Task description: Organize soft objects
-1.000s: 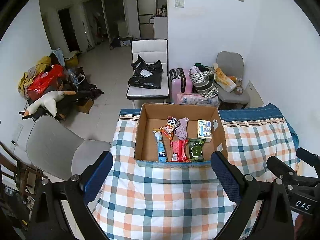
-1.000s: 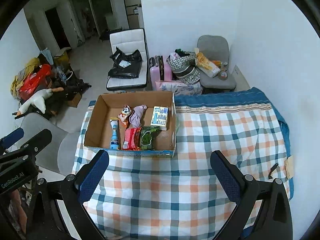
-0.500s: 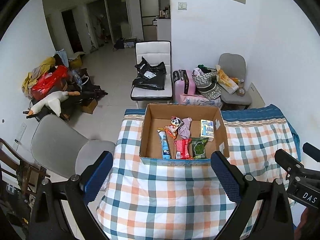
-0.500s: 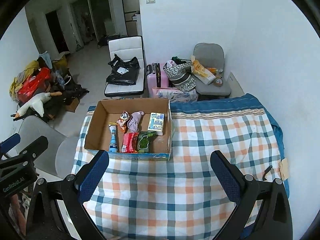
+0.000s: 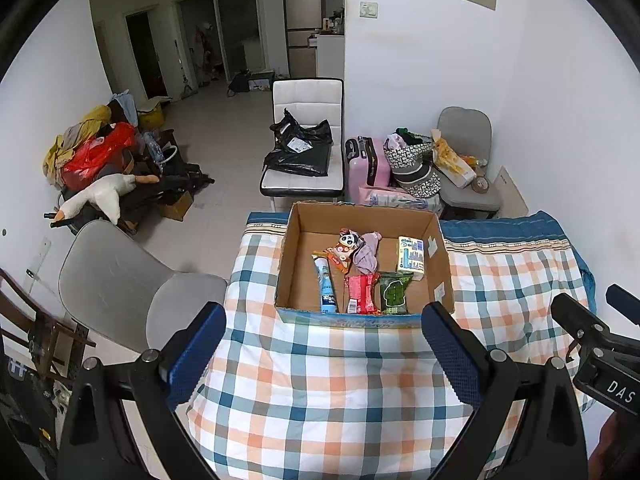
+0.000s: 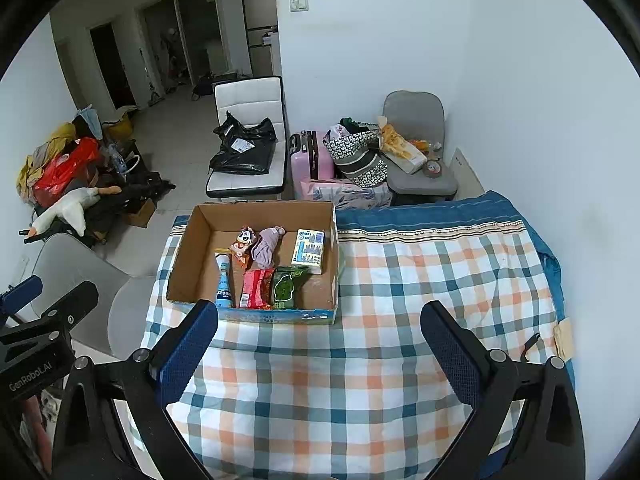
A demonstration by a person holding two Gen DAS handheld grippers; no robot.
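Both views have risen and drawn back over the last second; box reads smaller, more floor shows. Left gripper (image 5: 320, 344): jaws spread wide, empty, high above the checked blanket's (image 6: 360, 380) near edge. Cardboard box (image 5: 362, 318) sits at the blanket's far left corner, holding spray bottle (image 5: 326, 284), panda pouch (image 5: 344, 246), mauve cloth (image 5: 368, 254), possibly a sock, snack packets and tissue pack (image 5: 410, 254). Right gripper (image 6: 318, 340): spread, empty. Likely packing finished, or a pause before fetching more.
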